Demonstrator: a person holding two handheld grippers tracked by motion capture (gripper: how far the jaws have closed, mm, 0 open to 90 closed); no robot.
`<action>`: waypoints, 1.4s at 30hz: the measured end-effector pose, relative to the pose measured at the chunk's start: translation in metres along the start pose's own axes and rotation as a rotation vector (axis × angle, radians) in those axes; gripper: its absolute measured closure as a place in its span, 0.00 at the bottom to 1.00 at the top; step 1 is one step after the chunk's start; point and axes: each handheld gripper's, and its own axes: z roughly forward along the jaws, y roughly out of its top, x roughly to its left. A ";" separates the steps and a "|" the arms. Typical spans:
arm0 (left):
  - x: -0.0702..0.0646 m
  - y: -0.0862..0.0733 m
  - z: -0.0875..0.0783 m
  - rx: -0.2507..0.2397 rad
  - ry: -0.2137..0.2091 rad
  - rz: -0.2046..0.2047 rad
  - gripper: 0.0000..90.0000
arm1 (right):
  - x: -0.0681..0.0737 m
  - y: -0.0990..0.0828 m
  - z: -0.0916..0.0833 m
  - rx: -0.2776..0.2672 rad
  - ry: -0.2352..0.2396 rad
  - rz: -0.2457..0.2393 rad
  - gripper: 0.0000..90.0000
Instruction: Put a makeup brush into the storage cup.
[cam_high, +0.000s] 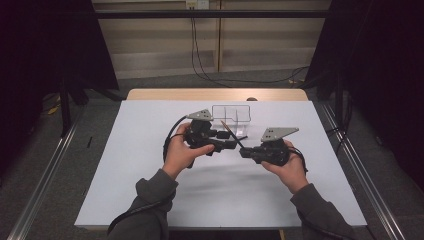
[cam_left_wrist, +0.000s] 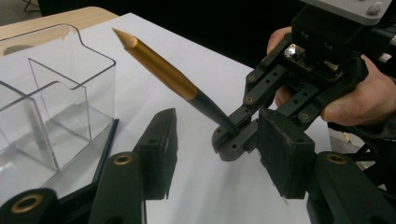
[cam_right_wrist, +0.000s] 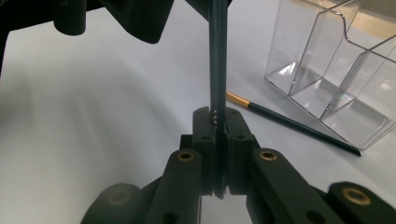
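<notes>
The left gripper (cam_high: 231, 139) has its fingers (cam_left_wrist: 159, 144) released, standing on both sides of the pen (cam_left_wrist: 163, 70) without touching it. If they close off-centre, they can push the pen aslant and twist it out. The right gripper (cam_high: 243, 152) is clenched on the dark end. The pen, golden with a pointed tip, hangs in the air near the clear organizer (cam_high: 231, 113) on the desk (cam_high: 150, 150); a second pen (cam_right_wrist: 289, 122) lies beside it.
</notes>
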 end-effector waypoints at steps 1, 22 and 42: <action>0.000 0.000 0.000 -0.003 -0.003 0.003 0.54 | 0.000 0.000 0.000 -0.001 0.001 0.000 0.95; -0.003 0.001 0.003 -0.049 0.025 -0.022 0.78 | 0.002 0.004 0.003 -0.033 -0.006 0.017 0.95; -0.004 0.000 0.006 -0.119 0.006 -0.062 0.88 | 0.007 0.007 0.010 -0.045 0.005 0.038 0.95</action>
